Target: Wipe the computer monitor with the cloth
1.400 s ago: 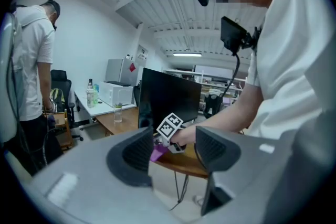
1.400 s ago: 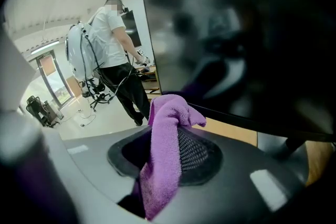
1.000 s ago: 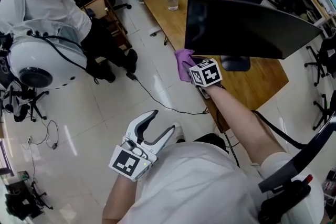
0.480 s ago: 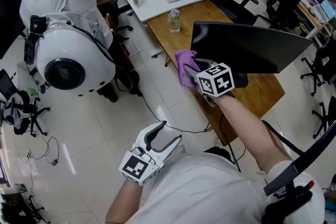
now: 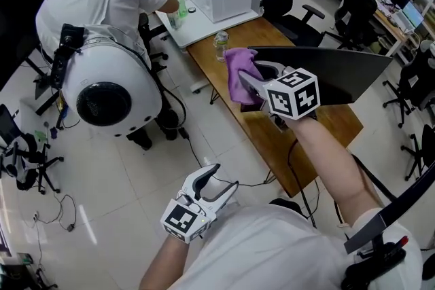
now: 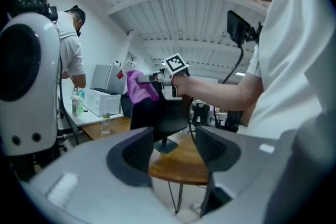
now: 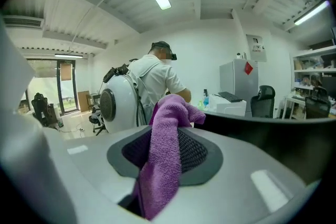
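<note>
While right claw (image 5: 250, 76) pinches cloth (image 5: 236, 73) hiding monitor (image 5: 333, 71) corner, left claw (image 5: 224, 175) gapes empty.

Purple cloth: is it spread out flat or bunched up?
Bunched up. The purple cloth hangs crumpled, clamped between the jaws of the right tool, beside the monitor edge.

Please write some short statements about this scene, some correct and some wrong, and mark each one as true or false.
1. The right tongs are shut on the purple cloth. True.
2. The left tongs hold a bottle. False: they are open, with nothing between them.
3. The monitor stands on a white table. False: it stands on the wooden desk.
4. The purple cloth is close to one end of the monitor. True.
</note>
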### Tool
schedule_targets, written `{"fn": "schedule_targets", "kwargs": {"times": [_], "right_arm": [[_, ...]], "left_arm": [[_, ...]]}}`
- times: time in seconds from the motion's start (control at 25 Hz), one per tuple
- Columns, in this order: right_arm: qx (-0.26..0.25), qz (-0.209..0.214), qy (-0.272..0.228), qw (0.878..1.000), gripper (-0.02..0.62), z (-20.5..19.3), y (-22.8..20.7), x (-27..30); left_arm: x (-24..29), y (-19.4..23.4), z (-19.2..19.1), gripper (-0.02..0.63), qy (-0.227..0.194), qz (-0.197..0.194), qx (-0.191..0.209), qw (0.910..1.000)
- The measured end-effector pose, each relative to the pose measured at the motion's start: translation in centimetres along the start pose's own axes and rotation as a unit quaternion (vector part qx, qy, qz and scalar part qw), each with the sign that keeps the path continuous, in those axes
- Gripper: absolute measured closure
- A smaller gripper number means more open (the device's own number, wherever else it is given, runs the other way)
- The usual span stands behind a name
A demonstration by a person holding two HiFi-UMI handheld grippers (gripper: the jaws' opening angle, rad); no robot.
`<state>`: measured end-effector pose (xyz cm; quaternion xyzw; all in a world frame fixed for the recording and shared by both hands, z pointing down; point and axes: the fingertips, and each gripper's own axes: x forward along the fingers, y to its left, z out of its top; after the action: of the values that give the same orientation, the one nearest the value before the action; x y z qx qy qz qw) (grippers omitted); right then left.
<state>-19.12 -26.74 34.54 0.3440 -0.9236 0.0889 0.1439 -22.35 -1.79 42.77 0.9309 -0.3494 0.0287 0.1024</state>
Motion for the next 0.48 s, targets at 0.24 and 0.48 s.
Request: {"fn": "schedule_targets", "kwargs": {"times": [0.24, 0.48], "right_arm": [[-0.021, 0.009, -0.028, 0.999, 0.466, 3.3, 0.1, -1.8], [-0.002, 0.001, -0.058, 0.998, 0.466, 0.6, -0.3, -7.6]], "left_arm": [[0.3, -0.5, 0.3, 0.336, -0.007, -0.007, -0.012, 0.9999], [1.2, -1.3, -1.5, 0.336, 0.006, -0.026, -0.03, 0.9992]]}}
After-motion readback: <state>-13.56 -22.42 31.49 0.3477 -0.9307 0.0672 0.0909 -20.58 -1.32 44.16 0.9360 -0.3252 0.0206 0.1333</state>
